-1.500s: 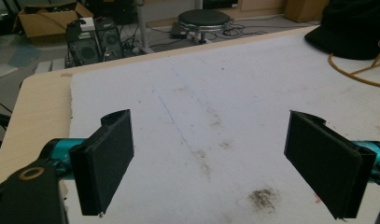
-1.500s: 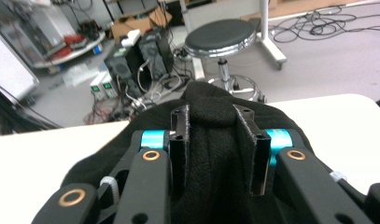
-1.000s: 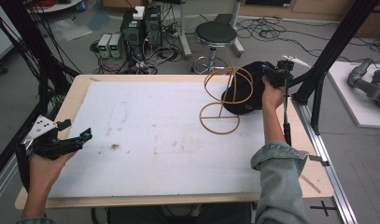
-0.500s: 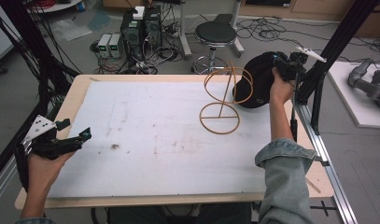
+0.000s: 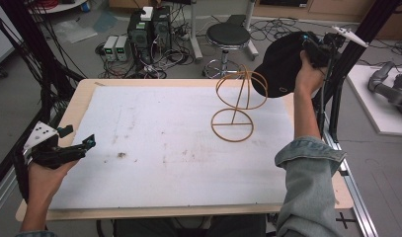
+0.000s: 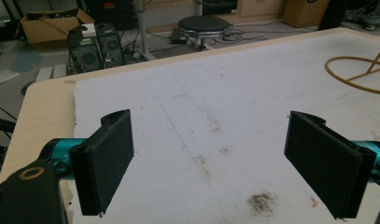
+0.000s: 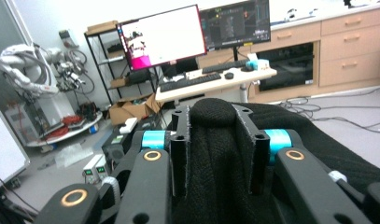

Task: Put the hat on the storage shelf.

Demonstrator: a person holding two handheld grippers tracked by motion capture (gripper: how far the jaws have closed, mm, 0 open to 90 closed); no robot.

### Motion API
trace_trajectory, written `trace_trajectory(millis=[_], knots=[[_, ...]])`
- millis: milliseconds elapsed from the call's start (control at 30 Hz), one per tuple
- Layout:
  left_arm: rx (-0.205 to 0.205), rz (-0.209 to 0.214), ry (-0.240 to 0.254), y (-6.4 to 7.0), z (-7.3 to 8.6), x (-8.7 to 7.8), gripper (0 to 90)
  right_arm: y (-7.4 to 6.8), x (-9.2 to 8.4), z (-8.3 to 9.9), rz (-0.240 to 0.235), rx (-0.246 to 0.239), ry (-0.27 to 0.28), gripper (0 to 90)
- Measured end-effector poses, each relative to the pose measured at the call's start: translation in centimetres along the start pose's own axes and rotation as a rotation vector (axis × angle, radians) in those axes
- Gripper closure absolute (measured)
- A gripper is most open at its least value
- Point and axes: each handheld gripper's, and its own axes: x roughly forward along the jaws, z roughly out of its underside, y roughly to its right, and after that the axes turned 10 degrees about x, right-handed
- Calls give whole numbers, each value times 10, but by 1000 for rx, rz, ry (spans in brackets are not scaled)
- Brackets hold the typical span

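Note:
A black cap (image 5: 280, 64) hangs in the air over the table's far right corner, with my right gripper (image 5: 304, 44) shut on its fabric. In the right gripper view the black knit cloth (image 7: 211, 149) bulges between the closed jaws of my right gripper (image 7: 215, 119). Left of the cap stands a bare gold wire stand (image 5: 235, 106), its ring base resting on the white sheet. That ring base (image 6: 360, 74) appears far right in the left gripper view. My left gripper (image 5: 81, 136) hovers near the table's left edge, wide open (image 6: 211, 163), nothing between its pads (image 6: 108, 158).
A white sheet (image 5: 154, 128) covers the wooden table (image 5: 77, 106). Black frame posts (image 5: 337, 84) rise along the right edge beside my right arm. A stool (image 5: 228, 37) and computer boxes (image 5: 149, 27) sit on the floor beyond the far edge. A dark smudge (image 5: 121, 155) marks the sheet.
My right gripper has lifted the black cap off the wire stand and carried it up and to the right. The stand is left bare. The left gripper has stayed put.

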Motion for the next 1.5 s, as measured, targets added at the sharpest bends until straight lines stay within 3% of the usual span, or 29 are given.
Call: trace_trajectory(millis=[367, 700, 833, 900, 1200, 1500], knots=[[1, 6, 2, 0, -1, 0, 161, -15, -16, -35, -23, 16, 86, 710], [5, 11, 9, 1, -2, 0, 162, -35, -34, -65, -90, 70, 138, 710], [6, 10, 15, 1, -4, -1, 161, -41, -37, -72, -117, 74, 148, 709], [5, 10, 20, 1, -4, -2, 162, -43, -41, -74, -152, 107, 151, 710], [11, 15, 26, 2, -7, -3, 162, -58, -52, -86, -194, 99, 168, 709], [11, 14, 34, 2, -8, -5, 161, -73, -59, -86, -246, 95, 144, 708]])
